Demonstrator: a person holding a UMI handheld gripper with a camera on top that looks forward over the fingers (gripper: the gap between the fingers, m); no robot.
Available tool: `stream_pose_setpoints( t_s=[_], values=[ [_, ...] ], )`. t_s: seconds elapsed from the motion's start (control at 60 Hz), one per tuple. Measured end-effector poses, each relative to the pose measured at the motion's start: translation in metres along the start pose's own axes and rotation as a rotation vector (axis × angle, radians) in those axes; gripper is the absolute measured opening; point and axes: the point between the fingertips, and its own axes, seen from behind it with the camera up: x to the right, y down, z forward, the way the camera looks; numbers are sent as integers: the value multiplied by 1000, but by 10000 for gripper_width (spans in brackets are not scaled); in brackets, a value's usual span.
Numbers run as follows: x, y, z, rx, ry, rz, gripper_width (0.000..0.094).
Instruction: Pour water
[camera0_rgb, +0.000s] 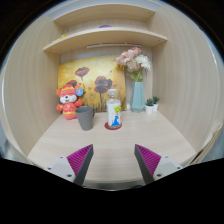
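Observation:
A clear plastic bottle (114, 109) with a light label stands on a round red coaster (114, 126) on the pale wooden desk (110, 143). A grey cup (86, 118) stands just left of it. My gripper (114, 160) is open and empty, its two magenta pads (81, 158) spread wide near the desk's front edge. The bottle and cup stand well beyond the fingers, roughly in line with the gap between them.
A plush toy (68, 101) in red and orange sits left of the cup. A blue vase of pink flowers (137, 92) and a small potted plant (152, 104) stand at the right. A flower painting (92, 83) leans on the back wall under two shelves (105, 38).

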Motion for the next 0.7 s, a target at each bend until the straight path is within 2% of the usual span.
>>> stream_pose_setpoints(
  t_s=[0.25,0.483,0.7],
  values=[
    [-1,-39,-43,104,2,-11,853],
    [-6,-51,-64,144,-12,-7,852],
    [-11,-49,-69,144,-23,-17,857]
  ],
)
